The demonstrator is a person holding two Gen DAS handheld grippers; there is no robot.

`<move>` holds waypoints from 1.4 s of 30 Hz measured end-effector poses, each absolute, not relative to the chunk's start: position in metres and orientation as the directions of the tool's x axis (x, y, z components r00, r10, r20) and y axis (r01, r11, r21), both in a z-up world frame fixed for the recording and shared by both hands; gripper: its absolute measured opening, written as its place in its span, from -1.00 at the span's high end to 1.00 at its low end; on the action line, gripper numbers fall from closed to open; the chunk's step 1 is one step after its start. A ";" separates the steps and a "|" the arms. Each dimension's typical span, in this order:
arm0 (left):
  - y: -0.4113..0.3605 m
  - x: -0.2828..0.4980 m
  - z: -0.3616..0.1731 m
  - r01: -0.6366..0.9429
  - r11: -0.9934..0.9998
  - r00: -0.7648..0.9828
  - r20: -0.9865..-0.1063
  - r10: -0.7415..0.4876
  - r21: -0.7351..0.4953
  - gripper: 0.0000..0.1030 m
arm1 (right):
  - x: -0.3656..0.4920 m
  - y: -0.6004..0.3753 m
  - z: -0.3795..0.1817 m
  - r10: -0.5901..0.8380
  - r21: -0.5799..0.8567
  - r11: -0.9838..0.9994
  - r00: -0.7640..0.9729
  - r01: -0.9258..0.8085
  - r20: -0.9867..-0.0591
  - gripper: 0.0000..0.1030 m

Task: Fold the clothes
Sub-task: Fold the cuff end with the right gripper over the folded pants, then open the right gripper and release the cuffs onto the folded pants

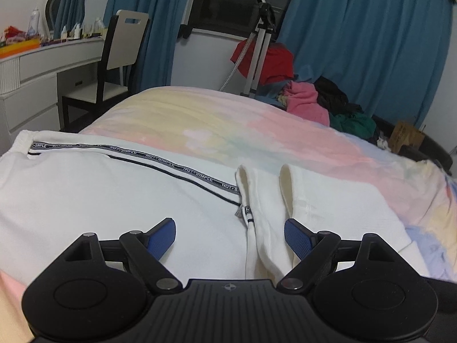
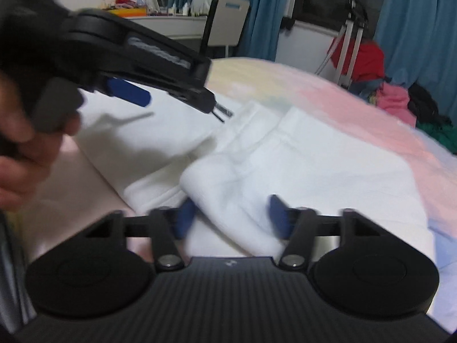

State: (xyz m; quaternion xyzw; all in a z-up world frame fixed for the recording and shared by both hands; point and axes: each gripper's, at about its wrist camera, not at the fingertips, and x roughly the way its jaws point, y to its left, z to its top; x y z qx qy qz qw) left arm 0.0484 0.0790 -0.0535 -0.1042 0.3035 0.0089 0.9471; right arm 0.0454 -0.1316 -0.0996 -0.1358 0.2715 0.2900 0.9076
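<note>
The white trousers (image 1: 120, 194) lie flat on the pastel bedspread (image 1: 228, 125), cuffs near twelve o'clock of the left gripper (image 1: 230, 235), whose fingers are spread, like those of the right gripper (image 2: 230, 217) straddling a fold, with piled clothes (image 1: 320, 100) at two o'clock.

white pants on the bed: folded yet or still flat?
Partly folded. The white pants lie doubled on the bed, both leg cuffs lying on top; both grippers open.

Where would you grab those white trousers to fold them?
Probably at the two leg cuffs of the white trousers, coming from the open hem end. The hems lie side by side, edges lifted and open, so open jaws could slip over an edge.
</note>
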 end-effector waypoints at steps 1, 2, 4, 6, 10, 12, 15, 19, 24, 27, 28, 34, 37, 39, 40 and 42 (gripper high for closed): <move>0.079 0.047 -0.054 -0.079 0.978 0.816 -0.576 -0.046 -0.191 -0.64 | 0.046 -0.133 -0.097 0.460 -0.071 0.796 0.677 -0.601 -0.575 0.48; 0.078 0.046 -0.054 -0.078 0.979 0.816 -0.576 -0.046 -0.189 -0.64 | 0.045 -0.136 -0.093 0.471 -0.043 0.800 0.670 -0.599 -0.574 0.63; 0.077 0.045 -0.052 -0.075 0.980 0.820 -0.571 -0.043 -0.182 -0.64 | 0.044 -0.144 -0.087 0.493 0.011 0.806 0.661 -0.592 -0.565 0.74; 0.075 0.044 -0.052 -0.069 0.984 0.821 -0.570 -0.039 -0.166 -0.64 | 0.042 -0.151 -0.078 0.507 0.034 0.811 0.672 -0.584 -0.539 0.83; 0.071 0.043 -0.052 -0.058 0.989 0.823 -0.567 -0.030 -0.136 -0.64 | 0.028 -0.151 -0.074 0.496 -0.035 0.801 0.696 -0.597 -0.519 0.83; 0.068 0.042 -0.052 -0.052 0.991 0.825 -0.565 -0.025 -0.120 -0.64 | 0.033 -0.146 -0.085 0.474 -0.049 0.797 0.674 -0.602 -0.567 0.83; 0.068 0.040 -0.053 -0.047 0.993 0.822 -0.569 -0.020 -0.104 -0.64 | 0.039 -0.139 -0.099 0.436 -0.070 0.800 0.658 -0.596 -0.614 0.77; 0.066 0.036 -0.052 -0.031 0.996 0.825 -0.565 -0.020 -0.081 -0.64 | 0.044 -0.147 -0.085 0.457 0.012 0.822 0.647 -0.569 -0.611 0.44; 0.067 0.030 -0.050 -0.010 0.997 0.830 -0.557 -0.032 -0.073 -0.65 | 0.043 -0.164 -0.068 0.471 0.069 0.842 0.668 -0.535 -0.576 -0.22; 0.070 0.027 -0.052 -0.009 0.998 0.831 -0.556 -0.029 -0.066 -0.66 | 0.047 -0.175 -0.060 0.458 0.094 0.865 0.699 -0.493 -0.549 -0.22; 0.072 0.028 -0.053 -0.014 0.997 0.829 -0.558 -0.027 -0.070 -0.66 | 0.050 -0.178 -0.060 0.447 0.104 0.876 0.708 -0.472 -0.547 -0.22; 0.082 0.034 -0.060 -0.061 0.994 0.816 -0.578 -0.003 -0.091 -0.66 | 0.074 -0.195 -0.074 0.363 0.138 0.926 0.730 -0.351 -0.579 -0.23; 0.083 0.035 -0.064 -0.065 0.994 0.806 -0.591 -0.001 -0.090 -0.66 | 0.083 -0.203 -0.071 0.345 0.173 0.937 0.722 -0.303 -0.600 -0.22; 0.081 0.035 -0.064 -0.053 0.995 0.808 -0.589 -0.004 -0.080 -0.66 | 0.090 -0.210 -0.060 0.329 0.199 0.944 0.730 -0.262 -0.599 -0.22; 0.079 0.035 -0.064 -0.046 0.996 0.809 -0.587 -0.006 -0.075 -0.66 | 0.094 -0.211 -0.053 0.316 0.203 0.949 0.733 -0.242 -0.602 -0.22; 0.077 0.034 -0.063 -0.035 0.998 0.814 -0.581 -0.002 -0.053 -0.66 | 0.105 -0.211 -0.038 0.285 0.183 0.959 0.727 -0.218 -0.625 -0.22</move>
